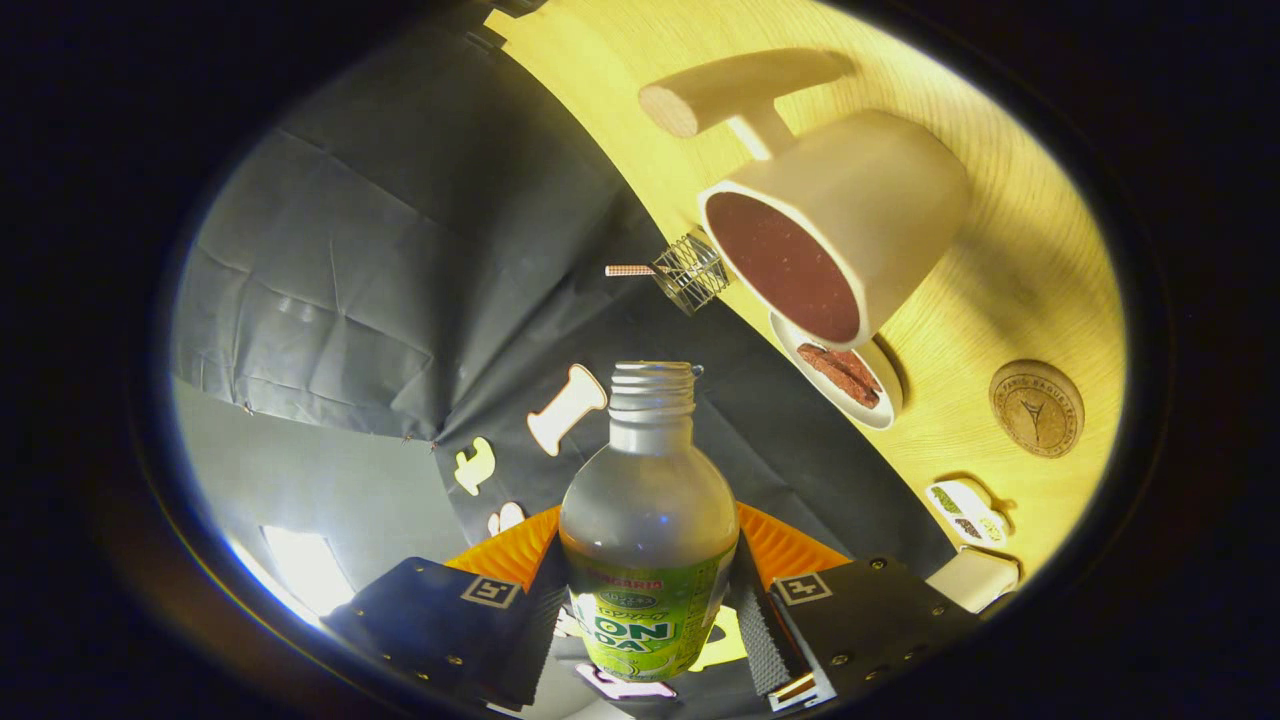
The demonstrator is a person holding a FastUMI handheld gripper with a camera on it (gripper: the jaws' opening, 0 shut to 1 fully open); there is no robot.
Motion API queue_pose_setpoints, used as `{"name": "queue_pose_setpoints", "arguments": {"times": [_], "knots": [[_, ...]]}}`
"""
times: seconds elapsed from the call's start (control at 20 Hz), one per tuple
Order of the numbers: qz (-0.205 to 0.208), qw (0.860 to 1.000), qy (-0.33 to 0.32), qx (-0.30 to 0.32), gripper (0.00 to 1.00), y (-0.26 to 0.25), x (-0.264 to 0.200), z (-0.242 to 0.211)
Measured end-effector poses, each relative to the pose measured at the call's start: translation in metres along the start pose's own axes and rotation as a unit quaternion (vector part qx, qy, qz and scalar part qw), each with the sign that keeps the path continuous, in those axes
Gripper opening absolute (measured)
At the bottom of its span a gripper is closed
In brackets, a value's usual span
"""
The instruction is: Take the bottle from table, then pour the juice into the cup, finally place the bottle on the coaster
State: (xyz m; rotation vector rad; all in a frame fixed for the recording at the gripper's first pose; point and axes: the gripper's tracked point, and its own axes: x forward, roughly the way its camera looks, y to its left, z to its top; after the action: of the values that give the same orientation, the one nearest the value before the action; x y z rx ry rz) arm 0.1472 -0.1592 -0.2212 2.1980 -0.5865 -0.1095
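Tongs [648,610] clamp uncapped bottle [648,530]; cup [835,235] holds dark liquid.

I am in a cloth-walled booth [400,250] with a wooden table [1020,260] laid out for staged household tasks.

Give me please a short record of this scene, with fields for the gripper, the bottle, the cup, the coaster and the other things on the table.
gripper: gripper shut on the bottle, one finger on each side of its labelled body
bottle: bottle uncapped, its neck pointing ahead of the fingers, view tilted relative to the table
cup: cup with a wooden handle, beyond the bottle mouth, dark reddish inside
coaster: round coaster bare on the table, apart from the cup
other things: small plate beside the cup; wire whisk near the table edge
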Motion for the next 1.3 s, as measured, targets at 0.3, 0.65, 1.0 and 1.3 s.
{"name": "queue_pose_setpoints", "arguments": {"times": [0.3, 0.65, 1.0, 1.3], "knots": [[-0.001, 1.000, -0.007, -0.007, 0.77, -0.004, -0.006, 0.007], [0.005, 1.000, -0.004, -0.023, 0.77, -0.003, -0.008, 0.005], [-0.025, 0.992, 0.014, -0.121, 0.77, -0.018, -0.008, 0.001], [-0.032, 0.946, 0.044, -0.321, 0.77, -0.011, -0.019, -0.006]]}}
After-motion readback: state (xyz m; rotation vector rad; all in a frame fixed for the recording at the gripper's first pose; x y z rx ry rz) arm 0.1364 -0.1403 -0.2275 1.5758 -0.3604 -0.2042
